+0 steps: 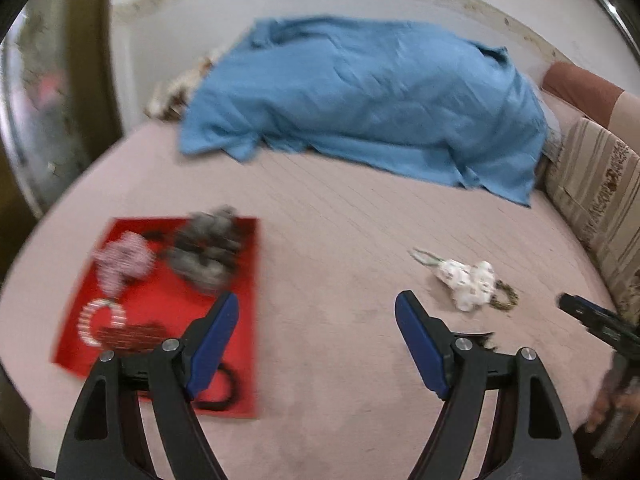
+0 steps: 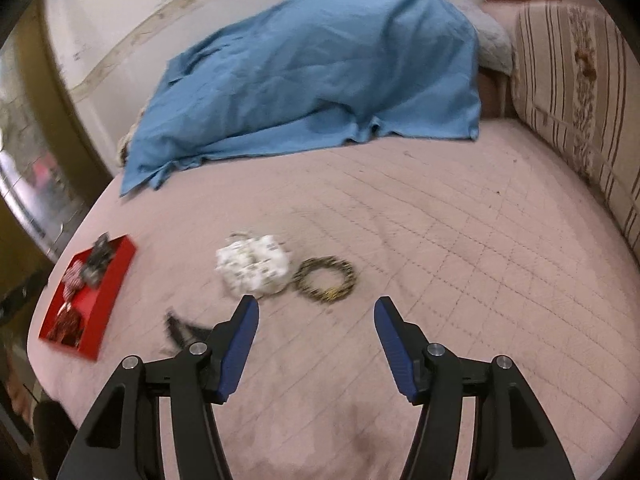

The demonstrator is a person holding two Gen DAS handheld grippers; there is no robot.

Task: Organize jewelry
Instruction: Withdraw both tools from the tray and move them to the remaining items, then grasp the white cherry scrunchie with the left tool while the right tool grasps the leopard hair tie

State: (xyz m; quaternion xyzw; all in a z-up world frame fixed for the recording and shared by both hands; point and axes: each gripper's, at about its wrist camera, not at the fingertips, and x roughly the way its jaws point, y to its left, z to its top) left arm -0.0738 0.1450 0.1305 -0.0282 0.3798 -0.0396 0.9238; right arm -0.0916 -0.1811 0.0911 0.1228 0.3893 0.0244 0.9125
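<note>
A red tray [image 1: 240, 360] lies on the pink bed at the left and holds several jewelry pieces, among them a grey beaded bunch [image 1: 206, 254], a pink-white piece [image 1: 122, 260] and a white bracelet [image 1: 100, 320]. The tray also shows in the right wrist view [image 2: 116, 280]. A white beaded piece [image 2: 252, 266] and a dark gold bracelet [image 2: 325, 279] lie loose mid-bed; both also show in the left wrist view [image 1: 466, 280] [image 1: 506, 300]. My left gripper [image 1: 316, 308] is open and empty beside the tray. My right gripper [image 2: 316, 312] is open and empty just short of the bracelet.
A crumpled blue cloth [image 1: 360, 96] covers the far part of the bed. A striped cushion [image 2: 580, 100] lines the right side. A small dark item [image 2: 180, 330] lies left of my right gripper. The right gripper's tip shows in the left wrist view [image 1: 592, 320].
</note>
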